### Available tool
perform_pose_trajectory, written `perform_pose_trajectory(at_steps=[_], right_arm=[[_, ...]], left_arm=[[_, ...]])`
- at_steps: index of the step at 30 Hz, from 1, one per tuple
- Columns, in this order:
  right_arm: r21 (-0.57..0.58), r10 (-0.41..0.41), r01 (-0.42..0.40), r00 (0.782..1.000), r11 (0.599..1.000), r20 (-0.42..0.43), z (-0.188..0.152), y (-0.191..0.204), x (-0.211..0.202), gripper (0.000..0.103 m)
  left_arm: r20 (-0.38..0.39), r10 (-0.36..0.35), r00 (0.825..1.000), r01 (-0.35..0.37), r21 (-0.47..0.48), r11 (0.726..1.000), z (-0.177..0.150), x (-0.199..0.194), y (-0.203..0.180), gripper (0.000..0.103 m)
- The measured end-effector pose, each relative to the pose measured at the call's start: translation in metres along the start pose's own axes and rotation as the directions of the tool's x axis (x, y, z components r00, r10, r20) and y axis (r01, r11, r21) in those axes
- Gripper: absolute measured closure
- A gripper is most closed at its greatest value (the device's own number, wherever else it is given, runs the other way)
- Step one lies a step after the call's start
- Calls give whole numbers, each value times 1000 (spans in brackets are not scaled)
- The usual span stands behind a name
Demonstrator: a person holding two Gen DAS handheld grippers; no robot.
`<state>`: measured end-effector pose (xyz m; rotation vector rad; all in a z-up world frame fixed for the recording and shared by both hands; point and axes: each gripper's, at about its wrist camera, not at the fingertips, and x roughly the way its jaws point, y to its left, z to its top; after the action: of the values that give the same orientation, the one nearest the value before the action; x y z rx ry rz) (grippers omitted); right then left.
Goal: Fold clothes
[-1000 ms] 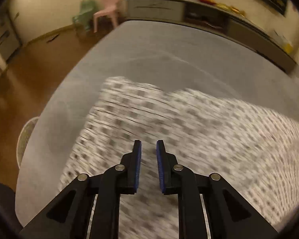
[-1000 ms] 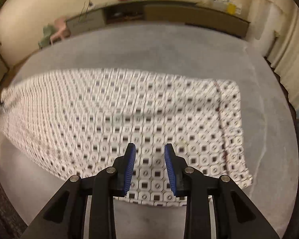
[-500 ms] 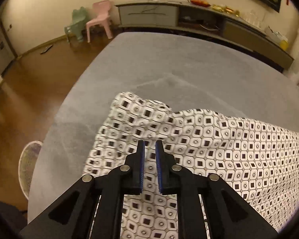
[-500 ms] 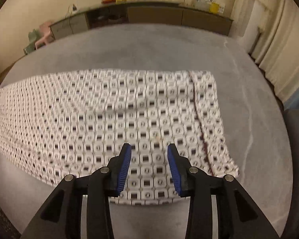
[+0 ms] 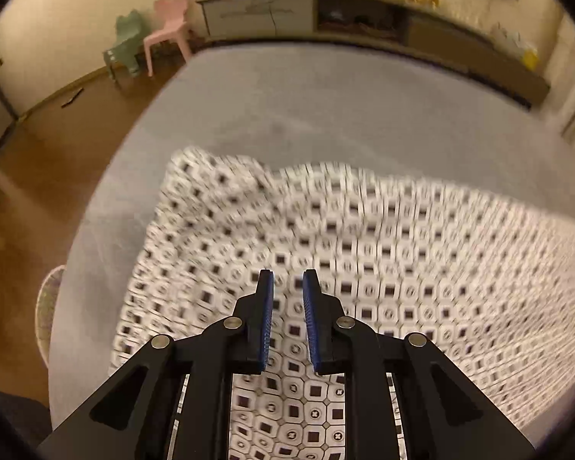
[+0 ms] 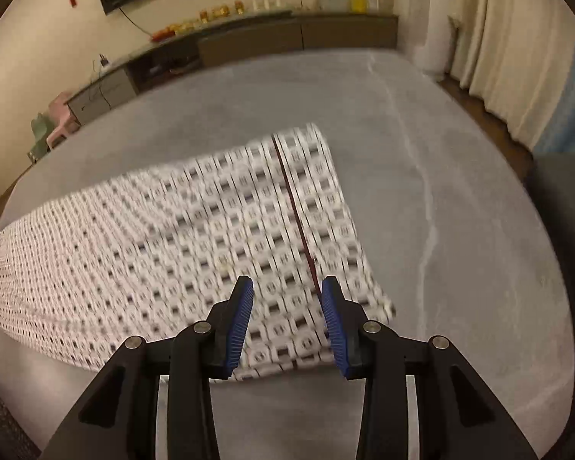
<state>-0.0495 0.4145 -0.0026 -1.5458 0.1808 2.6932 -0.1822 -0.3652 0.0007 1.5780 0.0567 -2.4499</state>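
Observation:
A white garment (image 5: 364, 237) printed with small black squares lies spread on a grey bed surface (image 5: 326, 107). Its left end is rumpled. My left gripper (image 5: 288, 280) hovers over that end, its jaws opening with nothing between them. In the right wrist view the garment (image 6: 211, 230) stretches away to the left, and a dark red seam (image 6: 295, 214) runs near its right end. My right gripper (image 6: 287, 287) hangs open over the near right corner, beside the seam, holding nothing. Both views are blurred by motion.
The grey surface (image 6: 460, 230) extends far and right of the cloth. A pink chair (image 5: 168, 27) and a green chair (image 5: 124, 46) stand on the wooden floor (image 5: 57, 145) at far left. A low cabinet (image 5: 326, 15) lines the back wall. Curtains (image 6: 517, 38) hang at right.
My right gripper has travelled right along the garment to its seamed end, and its jaws stand wider. My left gripper shifted a little over the rumpled end, its jaws slightly wider than half a second ago.

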Motion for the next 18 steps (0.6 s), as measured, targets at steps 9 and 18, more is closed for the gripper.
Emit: perform_pose_trajectory(at_steps=[9, 18], right_arm=[[66, -39, 33, 995, 997, 88, -10, -44, -42, 36], [-10, -72, 73, 996, 997, 46, -29, 13, 13, 52]], left_arm=[[75, -83, 994, 85, -15, 996, 15, -50, -58, 81], [-14, -591, 807, 572, 268, 775, 16, -138, -310, 46]])
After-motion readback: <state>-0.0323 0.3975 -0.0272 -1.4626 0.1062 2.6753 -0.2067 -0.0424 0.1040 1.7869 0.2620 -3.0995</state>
